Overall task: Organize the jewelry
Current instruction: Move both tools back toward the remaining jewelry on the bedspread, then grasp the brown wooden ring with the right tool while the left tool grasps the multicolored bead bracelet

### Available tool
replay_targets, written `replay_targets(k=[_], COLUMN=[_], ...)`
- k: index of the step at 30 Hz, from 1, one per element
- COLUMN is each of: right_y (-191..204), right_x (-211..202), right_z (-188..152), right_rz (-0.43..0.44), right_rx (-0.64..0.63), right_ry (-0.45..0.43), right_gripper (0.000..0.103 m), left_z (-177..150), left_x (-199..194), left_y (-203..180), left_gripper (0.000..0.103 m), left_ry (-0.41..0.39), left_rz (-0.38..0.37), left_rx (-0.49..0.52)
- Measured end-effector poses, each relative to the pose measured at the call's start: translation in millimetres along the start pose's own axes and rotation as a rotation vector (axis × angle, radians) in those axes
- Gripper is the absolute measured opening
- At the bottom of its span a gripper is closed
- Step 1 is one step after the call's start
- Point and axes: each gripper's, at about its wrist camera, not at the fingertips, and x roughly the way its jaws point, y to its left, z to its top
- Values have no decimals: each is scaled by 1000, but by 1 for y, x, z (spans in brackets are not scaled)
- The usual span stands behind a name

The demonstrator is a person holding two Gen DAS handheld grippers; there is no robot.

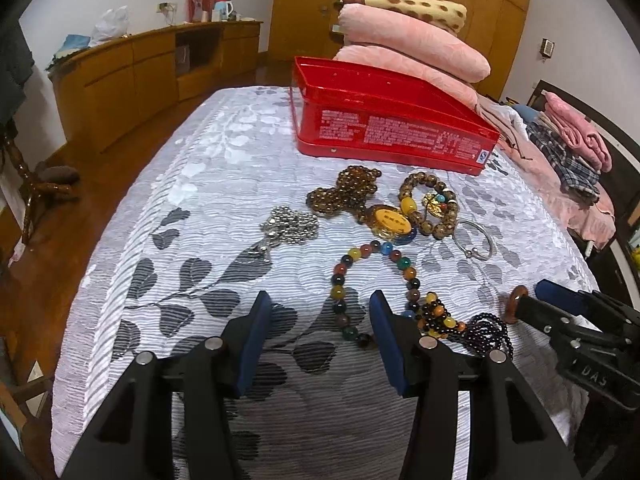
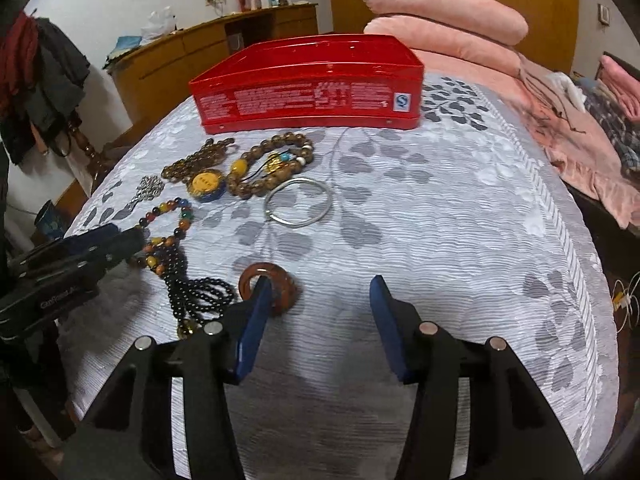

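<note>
Jewelry lies on a leaf-patterned bedspread before an open red tin (image 1: pixel 384 120) (image 2: pixel 312 92). My left gripper (image 1: pixel 320 300) is open above the near end of a multicoloured bead necklace (image 1: pixel 352 256) (image 2: pixel 168 208). My right gripper (image 2: pixel 320 284) is open, its left finger touching a brown ring pendant (image 2: pixel 280 280) (image 1: pixel 516 304) tied to black beads (image 2: pixel 200 300). Brown bead strings (image 1: pixel 344 192), a wooden bracelet (image 2: pixel 272 164), a yellow pendant (image 1: pixel 392 220), a silver chain (image 1: pixel 288 224) and a silver bangle (image 2: pixel 298 204) lie between.
Folded pink blankets (image 1: pixel 420 48) are stacked behind the tin. Crumpled clothes (image 2: pixel 580 128) lie along the bed's right side. A wooden sideboard (image 1: pixel 140 68) stands across the floor on the left. The bed edge drops off to the left.
</note>
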Motion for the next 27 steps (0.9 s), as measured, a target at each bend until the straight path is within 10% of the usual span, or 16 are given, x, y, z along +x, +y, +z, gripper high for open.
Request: replay_targets(k=[27], right_y=[8], right_x=[4], right_z=[2], right_rz=[124], right_rx=[-7], right_ry=[32], right_gripper=[37], left_z=[9], left_x=[8], left_y=[-2], left_gripper=[52], left_ry=[8], left_rz=[10], left_rx=[24])
